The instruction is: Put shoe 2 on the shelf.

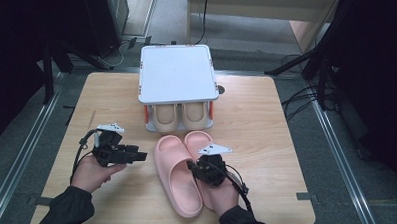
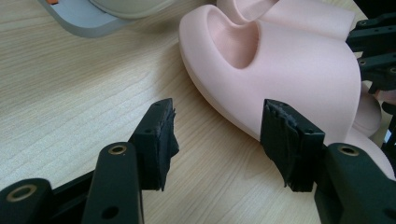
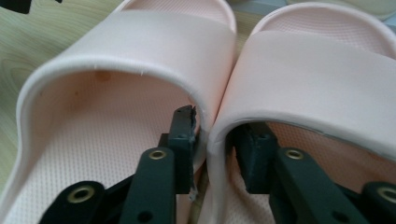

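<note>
Grippers first: the right gripper (image 3: 212, 135) has one jaw inside each of the two pink slippers, pinching their two touching inner walls together just under the straps; in the high view it (image 1: 208, 166) sits over the slipper pair, held by the person's right hand (image 1: 224, 196). The left gripper (image 2: 217, 140) has its jaws spread wide with nothing between them, hovering over bare wood just beside the outer wall of the left pink slipper (image 2: 280, 70); from above it (image 1: 138, 156) points toward that slipper, apart from it, in the person's left hand (image 1: 91, 173)

Left pink slipper (image 1: 176, 178) and right pink slipper (image 1: 198, 142) lie side by side, touching, toes toward the far edge, between the middle of the table and its near edge. Both are soft, thick-soled slides with a broad strap and a dotted footbed; the right one (image 3: 322, 70) is partly hidden under the hand in the high view

Behind them, at the middle of the far edge, stands a small white shoe rack (image 1: 177, 72) with a flat top; a beige pair of slippers (image 1: 179, 117) sits on its lower shelf, toes facing the near edge

Light wooden table (image 1: 267, 139) on a grey floor (image 1: 333, 152), with dark stands and cables along both sides
</note>
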A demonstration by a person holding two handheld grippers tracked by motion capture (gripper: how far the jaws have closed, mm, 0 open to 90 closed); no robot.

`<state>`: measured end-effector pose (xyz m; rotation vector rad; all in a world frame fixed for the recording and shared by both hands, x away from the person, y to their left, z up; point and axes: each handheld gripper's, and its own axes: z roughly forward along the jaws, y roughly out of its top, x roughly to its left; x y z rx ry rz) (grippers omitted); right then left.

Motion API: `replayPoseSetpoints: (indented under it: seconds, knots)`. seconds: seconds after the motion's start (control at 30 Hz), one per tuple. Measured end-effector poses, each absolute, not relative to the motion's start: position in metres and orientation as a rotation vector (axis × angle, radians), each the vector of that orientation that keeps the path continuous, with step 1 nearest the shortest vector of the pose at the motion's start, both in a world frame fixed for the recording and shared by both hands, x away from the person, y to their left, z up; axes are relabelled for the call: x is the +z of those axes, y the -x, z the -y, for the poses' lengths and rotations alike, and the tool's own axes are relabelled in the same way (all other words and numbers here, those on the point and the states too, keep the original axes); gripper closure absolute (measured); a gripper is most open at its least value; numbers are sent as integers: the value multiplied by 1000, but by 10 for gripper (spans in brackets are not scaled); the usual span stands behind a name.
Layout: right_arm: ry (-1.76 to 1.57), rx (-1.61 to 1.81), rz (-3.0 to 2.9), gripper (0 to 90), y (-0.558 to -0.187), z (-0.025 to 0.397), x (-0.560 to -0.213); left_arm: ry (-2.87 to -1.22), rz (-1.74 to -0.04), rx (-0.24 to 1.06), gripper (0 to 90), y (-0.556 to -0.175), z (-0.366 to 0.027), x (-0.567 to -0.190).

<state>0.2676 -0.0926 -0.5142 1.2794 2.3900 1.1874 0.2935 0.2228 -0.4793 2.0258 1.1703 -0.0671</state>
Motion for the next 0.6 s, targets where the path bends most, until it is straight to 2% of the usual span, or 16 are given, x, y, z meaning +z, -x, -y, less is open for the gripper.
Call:
replayPoseSetpoints:
  seconds: [0.2, 0.6]
  knots:
    - [-1267, 1219, -2420, 774, -271, 101, -508, -2026, -1168, -61, 442, -295, -226, -478]
    - [-1024, 1290, -2582, 778, -274, 97, -496, -1998, -1194, -49, 444, -294, -239, -476]
